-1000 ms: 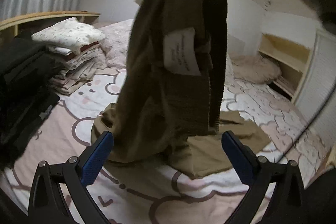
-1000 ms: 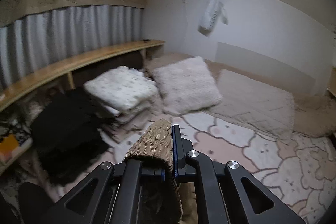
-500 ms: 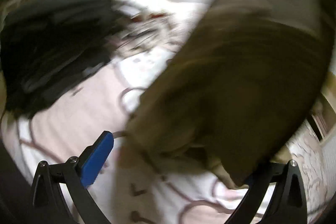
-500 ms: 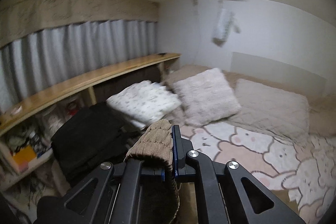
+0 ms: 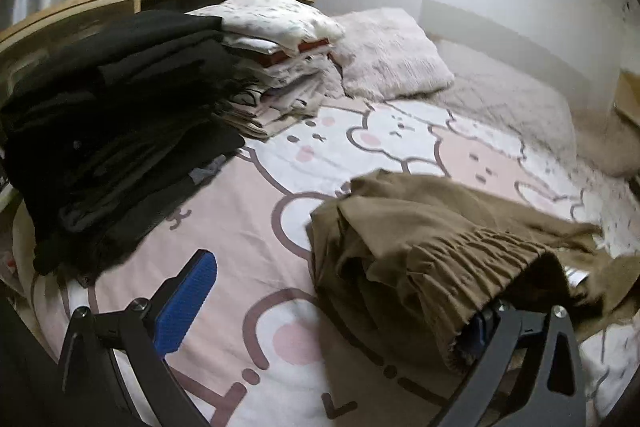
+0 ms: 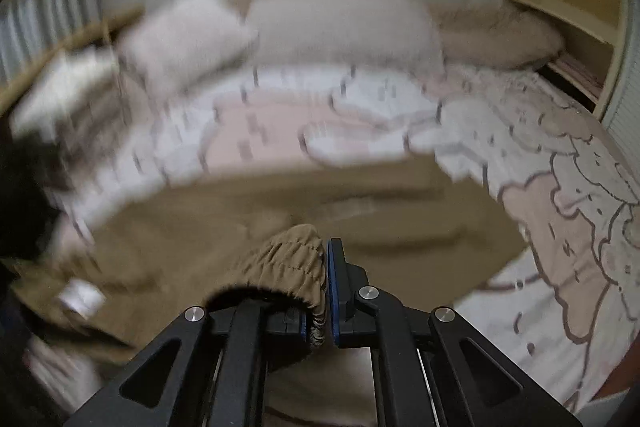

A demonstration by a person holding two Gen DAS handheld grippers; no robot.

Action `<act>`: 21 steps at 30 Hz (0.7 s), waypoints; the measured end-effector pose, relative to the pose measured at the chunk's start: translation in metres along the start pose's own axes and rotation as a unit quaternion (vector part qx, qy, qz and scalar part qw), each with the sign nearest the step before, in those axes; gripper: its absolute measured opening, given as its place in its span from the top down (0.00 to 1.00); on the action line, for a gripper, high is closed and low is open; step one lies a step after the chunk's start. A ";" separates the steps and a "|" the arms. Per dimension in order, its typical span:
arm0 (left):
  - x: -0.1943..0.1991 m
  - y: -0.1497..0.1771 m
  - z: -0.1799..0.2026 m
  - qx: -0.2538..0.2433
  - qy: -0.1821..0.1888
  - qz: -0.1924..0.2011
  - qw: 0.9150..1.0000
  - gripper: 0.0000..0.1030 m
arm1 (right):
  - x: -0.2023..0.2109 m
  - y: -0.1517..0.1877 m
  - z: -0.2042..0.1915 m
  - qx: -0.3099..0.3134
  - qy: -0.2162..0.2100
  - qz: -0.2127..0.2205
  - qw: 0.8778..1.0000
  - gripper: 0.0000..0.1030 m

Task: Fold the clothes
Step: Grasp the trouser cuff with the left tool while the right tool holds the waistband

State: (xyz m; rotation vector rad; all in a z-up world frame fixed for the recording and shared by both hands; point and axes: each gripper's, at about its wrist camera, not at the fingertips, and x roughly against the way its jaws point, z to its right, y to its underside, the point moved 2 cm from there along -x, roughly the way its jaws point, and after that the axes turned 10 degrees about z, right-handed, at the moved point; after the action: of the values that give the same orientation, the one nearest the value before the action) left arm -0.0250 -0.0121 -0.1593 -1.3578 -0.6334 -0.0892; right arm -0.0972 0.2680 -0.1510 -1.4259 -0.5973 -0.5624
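The right tool (image 6: 318, 291) is pressed together on the gathered waistband of the brown trousers (image 6: 248, 227). The left tool (image 5: 340, 303) stands spread, its right finger hidden under a fold of the same trousers, its blue left pad (image 5: 186, 301) bare. The trousers lie crumpled on the cartoon-print bed sheet (image 5: 248, 211). Beyond, a black clothes pile (image 5: 112, 123), folded light laundry (image 5: 276, 27) and a fluffy pillow (image 5: 390, 55).

left claw (image 5: 332, 311) spread wide; right claw (image 6: 318, 291) clamped shut, angled downward.
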 end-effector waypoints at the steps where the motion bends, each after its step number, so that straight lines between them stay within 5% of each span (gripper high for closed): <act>1: 0.000 0.001 0.002 -0.002 0.000 -0.003 1.000 0.00 | -0.006 0.008 -0.004 0.032 0.001 -0.010 0.999 0.95; 3: -0.002 0.003 0.004 -0.002 -0.002 -0.008 1.000 0.00 | -0.016 0.022 -0.012 0.099 0.003 -0.027 0.995 0.86; 6: -0.011 0.003 0.002 0.006 -0.012 -0.014 1.000 0.00 | -0.008 0.044 -0.024 0.196 0.004 -0.015 0.980 0.29; 8: -0.011 0.004 0.001 0.010 -0.017 -0.018 1.000 0.00 | 0.000 0.058 -0.033 0.260 0.000 0.003 0.966 0.24; 12: -0.013 0.007 -0.001 0.018 -0.024 -0.027 0.999 0.00 | 0.005 0.089 -0.064 0.432 0.064 0.083 0.896 0.24; 15: -0.010 0.007 0.001 0.008 -0.028 -0.024 0.999 0.00 | 0.002 0.114 -0.087 0.539 0.094 0.137 0.826 0.24; 19: -0.007 0.008 0.002 -0.007 -0.031 -0.016 0.999 0.00 | -0.004 0.150 -0.115 0.663 0.105 0.195 0.715 0.25; 20: -0.008 0.008 0.002 -0.010 -0.032 -0.015 0.999 0.00 | -0.004 0.156 -0.119 0.680 0.099 0.200 0.698 0.25; 21: -0.008 0.009 0.002 -0.012 -0.034 -0.014 0.999 0.00 | -0.004 0.161 -0.122 0.696 0.092 0.205 0.683 0.37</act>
State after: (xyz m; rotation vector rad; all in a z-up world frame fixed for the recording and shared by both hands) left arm -0.0287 -0.0102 -0.1703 -1.3802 -0.7107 -0.0751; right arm 0.0146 0.1568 -0.2776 0.0163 -0.3285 0.1916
